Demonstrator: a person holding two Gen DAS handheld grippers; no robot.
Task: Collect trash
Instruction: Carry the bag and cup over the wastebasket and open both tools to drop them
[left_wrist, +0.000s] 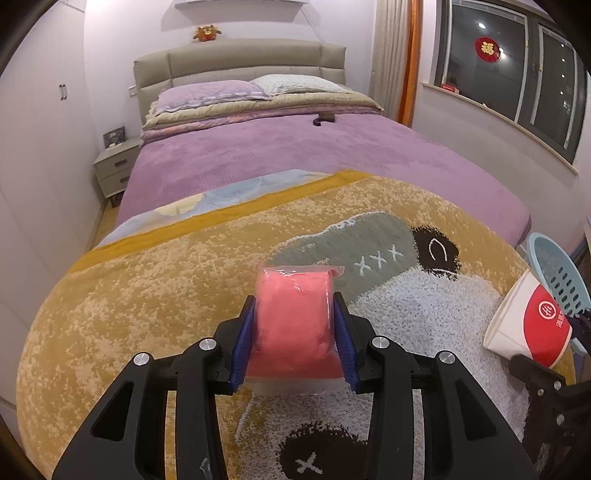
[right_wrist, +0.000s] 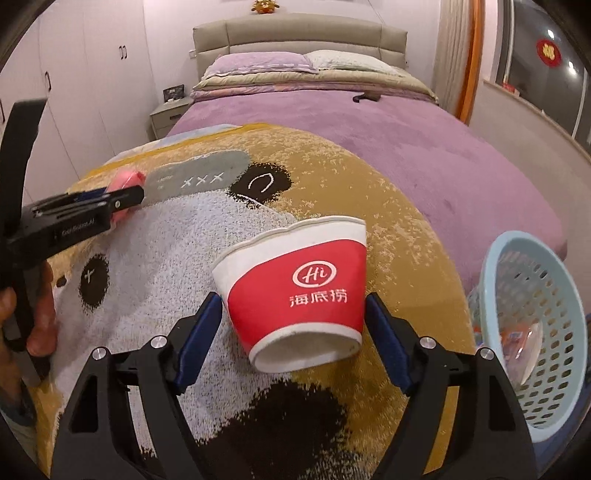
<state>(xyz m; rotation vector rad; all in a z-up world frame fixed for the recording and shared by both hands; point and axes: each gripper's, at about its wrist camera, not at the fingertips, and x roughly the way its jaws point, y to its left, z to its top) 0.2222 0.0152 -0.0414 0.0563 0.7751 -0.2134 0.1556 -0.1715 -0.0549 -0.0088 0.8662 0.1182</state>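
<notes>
Left wrist view: left tongs (left_wrist: 295, 325) clenched on pink packet (left_wrist: 293, 314), blue pads flat against both its sides, packet's long axis running straight ahead along the fingers. Packet low over the blanket (left_wrist: 147, 295) on the bed; cannot tell if lifted or resting. Cup (left_wrist: 528, 325) off to the right, basket (left_wrist: 557, 273) just beyond it at the bed's right edge.

Right wrist view: right tongs (right_wrist: 291, 328) released, spread wide either side of cup (right_wrist: 295, 291). Cup lying tilted on the blanket, rim pointing away, base toward the camera (red band between the pads, small gaps both sides, no contact visible). Basket (right_wrist: 532, 332) near, to the right, tipped with mouth facing left, some wrappers already inside. Left tongs (right_wrist: 125, 197) with packet (right_wrist: 125, 181) visible far left.

Key relation: basket lies right of both pieces of trash, right hand nearer. Likely next: close on cup, swing right; packet needs a longer cross-over.
</notes>
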